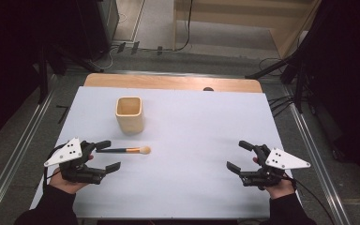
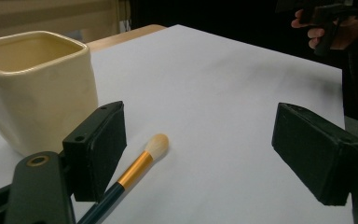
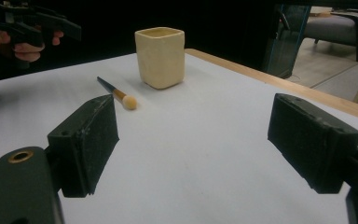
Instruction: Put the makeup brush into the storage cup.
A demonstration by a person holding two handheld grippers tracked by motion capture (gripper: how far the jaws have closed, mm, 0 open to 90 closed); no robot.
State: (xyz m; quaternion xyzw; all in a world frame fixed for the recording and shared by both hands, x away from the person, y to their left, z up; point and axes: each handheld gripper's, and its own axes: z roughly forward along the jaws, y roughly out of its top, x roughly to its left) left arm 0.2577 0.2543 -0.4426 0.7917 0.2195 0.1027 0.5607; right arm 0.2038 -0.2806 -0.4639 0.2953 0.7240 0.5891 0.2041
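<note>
A makeup brush [image 1: 126, 150] with a dark handle, gold ferrule and tan bristles lies flat on the white table top [image 1: 192, 126], bristles pointing right. Just behind it stands a cream square cup [image 1: 129, 114], upright. My left gripper [image 1: 111, 154] is open at the brush's handle end. In the left gripper view the brush [image 2: 135, 172] runs just inside the left jaw, not gripped, with the cup [image 2: 37, 84] behind that jaw. My right gripper [image 1: 236, 154] is open and holds nothing at the table's right. From there the cup [image 3: 161, 56] and brush [image 3: 116, 95] lie far off.
A wooden strip [image 1: 173, 82] borders the table's far edge. Metal rails [image 1: 309, 140] run along both sides, with cables on the floor beyond. The white sheet between the two grippers is bare.
</note>
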